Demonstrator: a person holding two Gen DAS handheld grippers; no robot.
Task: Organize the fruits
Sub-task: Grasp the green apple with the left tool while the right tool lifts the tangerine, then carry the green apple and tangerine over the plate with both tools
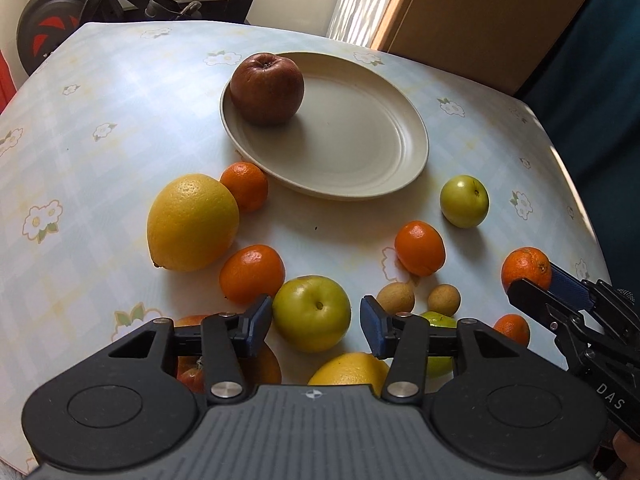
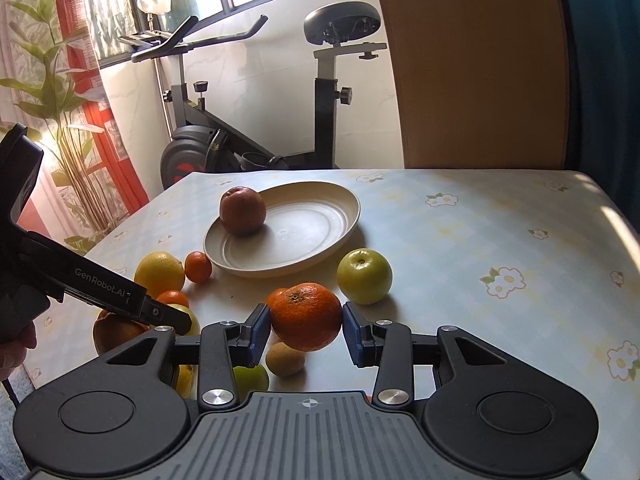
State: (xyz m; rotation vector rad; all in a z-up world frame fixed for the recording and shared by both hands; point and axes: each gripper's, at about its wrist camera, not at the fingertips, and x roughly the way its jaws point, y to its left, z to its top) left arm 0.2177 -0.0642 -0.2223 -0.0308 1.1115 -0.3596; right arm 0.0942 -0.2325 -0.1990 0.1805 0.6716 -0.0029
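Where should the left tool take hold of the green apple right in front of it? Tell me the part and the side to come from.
Grip the green apple across its widest middle, coming down from above and slightly behind, as the left tool already points. It sits upright, stem dimple up, so its round flanks face the two pads. The mandarin crowds its left side, so keep that pad close to the apple.

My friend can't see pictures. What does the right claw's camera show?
The right claw grips a mandarin above a flowery table. Behind sits a cream plate holding one red apple, with a green apple beside it.
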